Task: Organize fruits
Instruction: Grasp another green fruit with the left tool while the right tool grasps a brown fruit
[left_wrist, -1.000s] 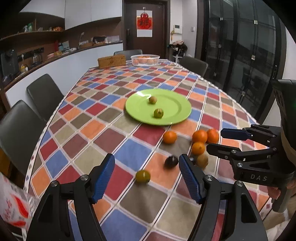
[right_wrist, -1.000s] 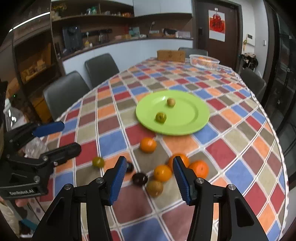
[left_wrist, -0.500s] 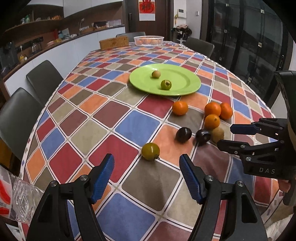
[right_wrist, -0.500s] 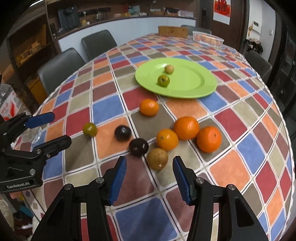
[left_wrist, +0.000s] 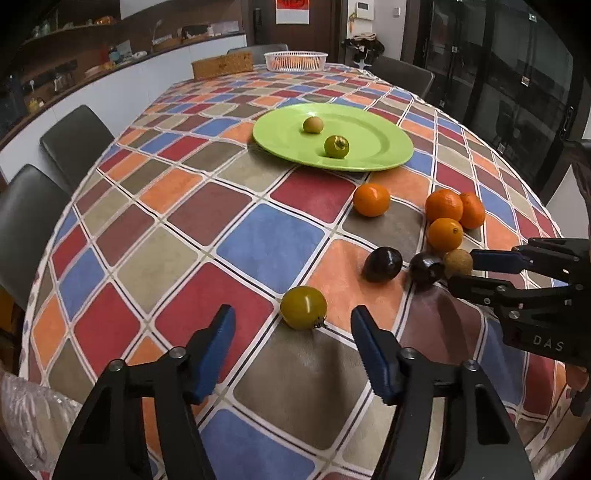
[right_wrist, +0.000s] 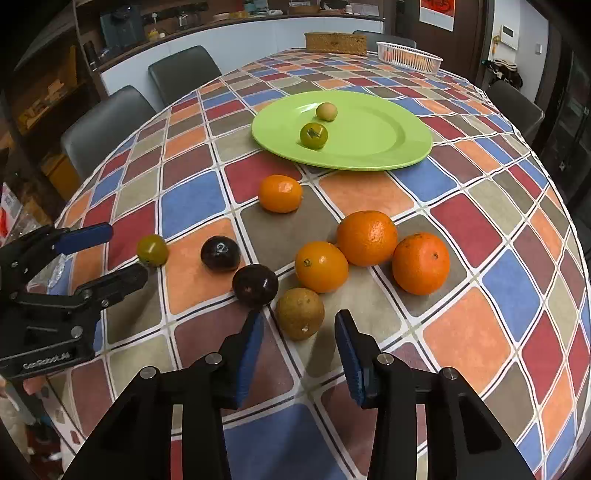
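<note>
Over the near edge of the checked tablecloth (left_wrist: 266, 243), we hold 2 grippers, both pointing down toward the loose fruit. The left gripper (left_wrist: 293, 343) has its jaws at a moderate width and closing; the yellow-green fruit (left_wrist: 303, 307) lies just ahead of the blue pads, not touched by either pad. The right gripper (right_wrist: 298, 345) has its jaws narrower and also closing; the brown fruit (right_wrist: 300, 313) sits just ahead of its fingertips, between the lines of the 2 pads, with a gap visible on each side. Neither gripper holds anything.

We take the green plate (right_wrist: 388, 147) as the landmark. It holds 2 items: a small tan fruit (right_wrist: 326, 111) toward its far side and a green fruit (right_wrist: 314, 135) nearer us, the 2 close but apart. On the near side of the plate, on the cloth, lie 4 oranges: 1 orange (right_wrist: 280, 193) alone just below the plate rim, and 3 clustered oranges (right_wrist: 366, 238) farther toward us, touching one another. 2 dark plums (right_wrist: 255, 285) lie left of that cluster, and the yellow-green fruit lies farthest left of the plate. Beyond the plate, at the far table end, stands a white basket (right_wrist: 408, 55) with orange contents that we cannot identify, beside a wicker box (right_wrist: 335, 42).
</note>
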